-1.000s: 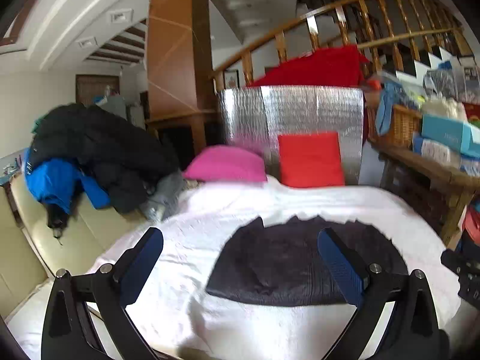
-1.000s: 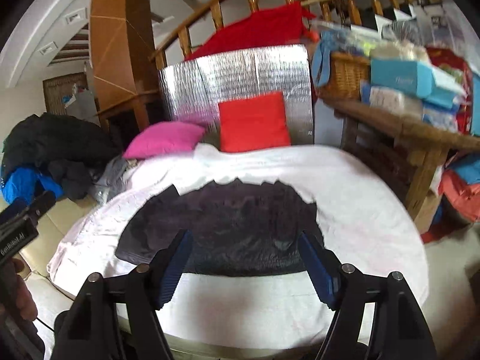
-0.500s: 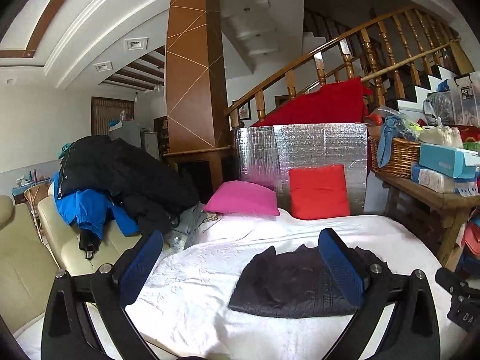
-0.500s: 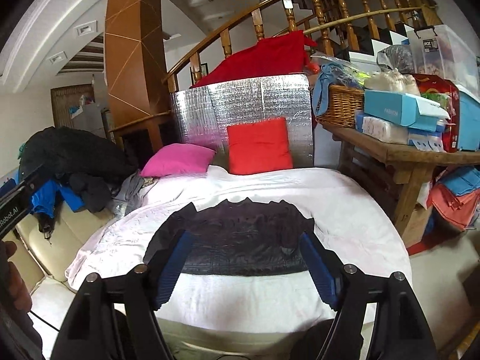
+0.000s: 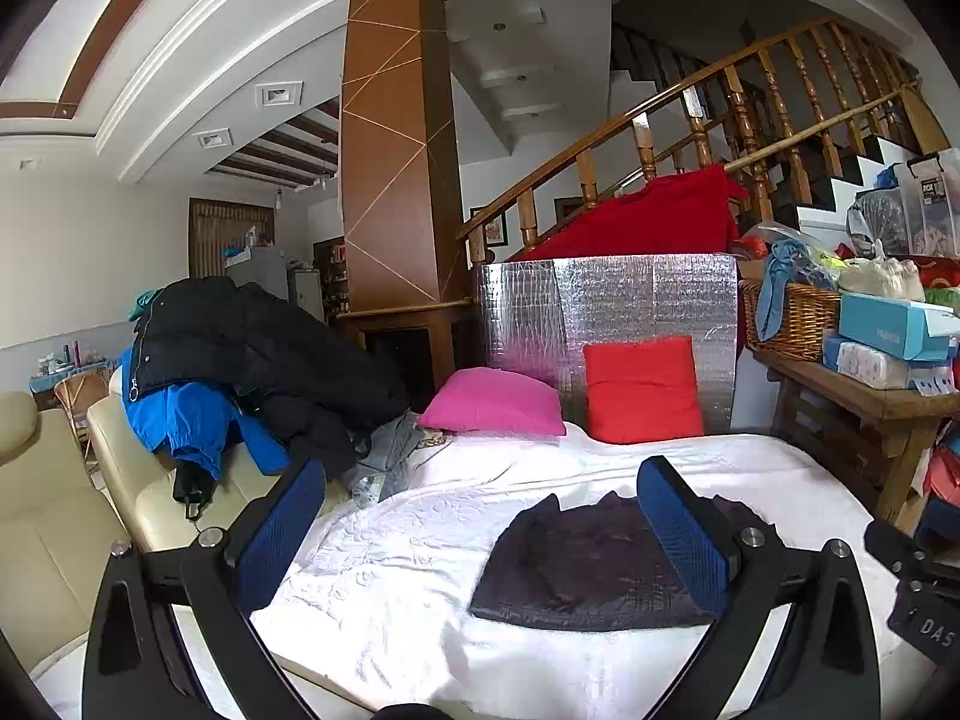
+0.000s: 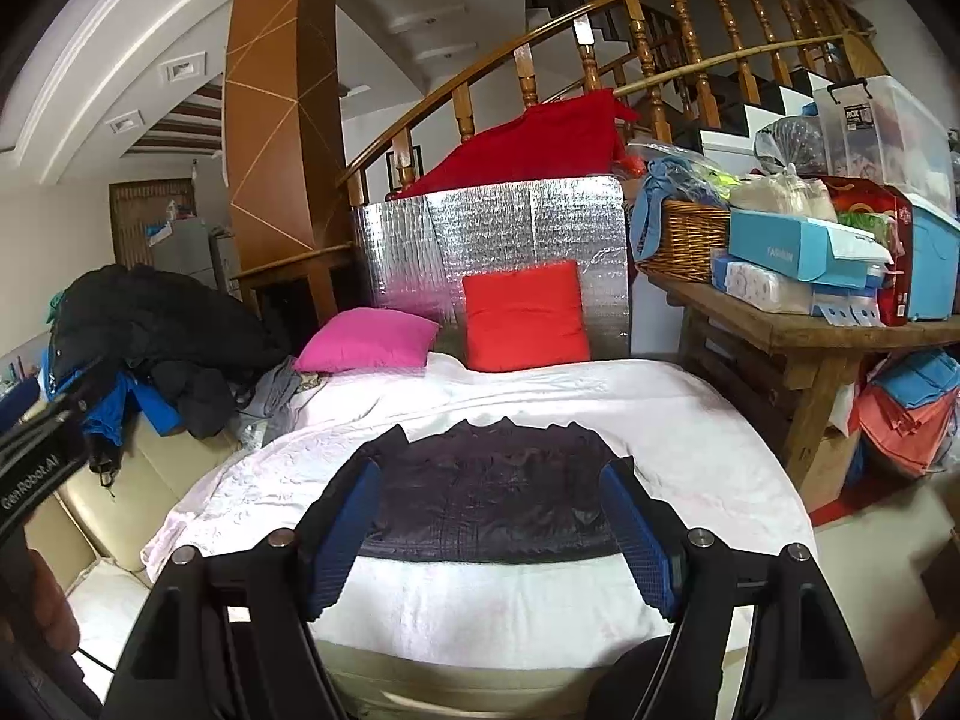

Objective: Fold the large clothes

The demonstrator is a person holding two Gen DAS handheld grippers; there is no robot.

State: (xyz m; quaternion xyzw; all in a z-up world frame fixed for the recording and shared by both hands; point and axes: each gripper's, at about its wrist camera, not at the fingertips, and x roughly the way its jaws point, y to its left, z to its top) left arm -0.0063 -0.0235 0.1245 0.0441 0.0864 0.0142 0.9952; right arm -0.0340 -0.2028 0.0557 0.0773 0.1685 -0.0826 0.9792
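Observation:
A dark garment [image 5: 591, 564] lies folded flat in a compact rectangle on the white bed cover [image 5: 396, 546]. It also shows in the right wrist view [image 6: 489, 495], lying on the cover [image 6: 690, 420]. My left gripper [image 5: 480, 531] is open and empty, held back from the bed with the garment ahead to its right. My right gripper [image 6: 489, 531] is open and empty, held back from the bed's front edge with the garment straight ahead. The two blue pads of each gripper stand wide apart.
A pink pillow [image 5: 495, 402] and a red pillow [image 5: 642, 390] lean at the bed's far end against a silver foil panel [image 5: 606, 312]. Dark and blue jackets [image 5: 240, 360] pile on a cream sofa [image 5: 54, 534] at left. A cluttered wooden table [image 6: 798, 330] stands at right.
Both grippers have drawn back and tilted up from the bed, so the folded garment looks smaller and lower. Both stay open and empty.

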